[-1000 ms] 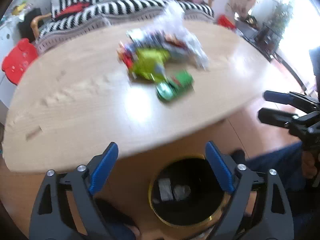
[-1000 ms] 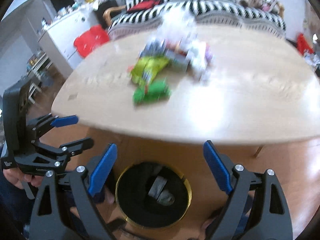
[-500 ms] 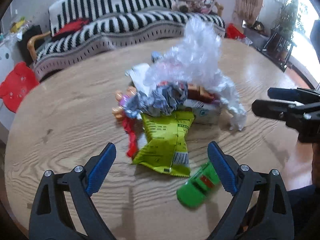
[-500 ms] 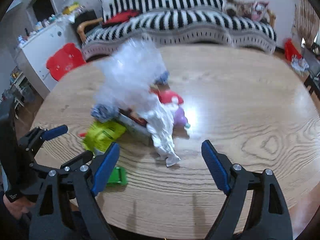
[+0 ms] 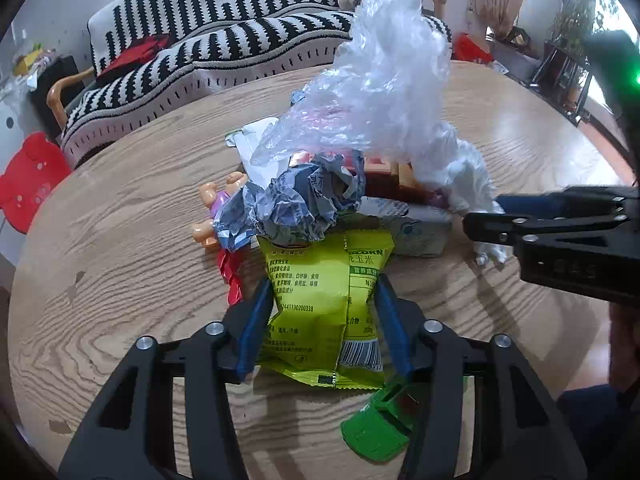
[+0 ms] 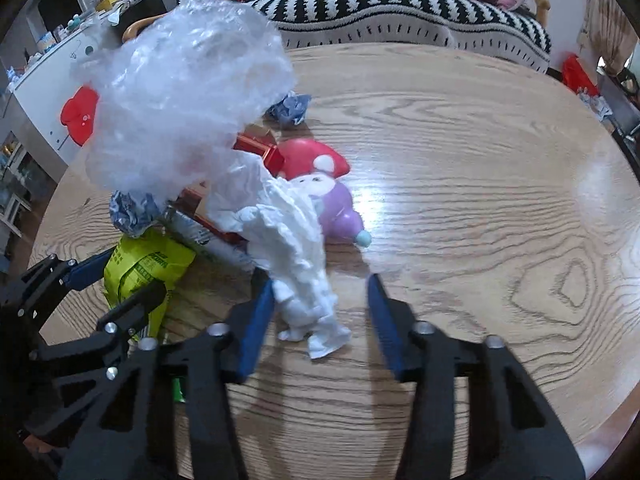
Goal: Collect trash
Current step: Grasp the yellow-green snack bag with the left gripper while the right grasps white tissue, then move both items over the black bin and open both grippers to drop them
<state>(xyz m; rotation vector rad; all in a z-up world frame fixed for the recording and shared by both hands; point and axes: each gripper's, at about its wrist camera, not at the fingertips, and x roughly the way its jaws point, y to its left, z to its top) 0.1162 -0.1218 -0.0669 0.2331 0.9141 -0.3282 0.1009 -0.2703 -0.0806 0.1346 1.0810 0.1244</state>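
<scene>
A pile of trash lies on the round wooden table (image 5: 120, 240). My left gripper (image 5: 323, 280) is closing, and its blue pads press both side edges of a yellow-green snack packet (image 5: 320, 288) at the pile's near end. A crumpled grey-blue wrapper (image 5: 296, 208) and a big clear plastic bag (image 5: 380, 80) sit behind it. My right gripper (image 6: 319, 280) is also closing, around a white crumpled tissue (image 6: 304, 280). One pad touches the tissue; the other stands apart from it. From the left wrist view this gripper (image 5: 480, 216) comes in from the right.
Toys lie mixed into the pile: a green toy car (image 5: 376, 428) under my left fingers, a red-capped mushroom figure (image 6: 316, 160), a small doll (image 5: 216, 200). A white carton (image 5: 416, 228) and red box (image 6: 260, 148) lie under the bag. A striped sofa (image 5: 220, 40) stands behind the table.
Both grippers came from above the black bin beside the table forward over the tabletop and down to the pile. Their wide jaws have narrowed, left around the packet, right around the tissue.
</scene>
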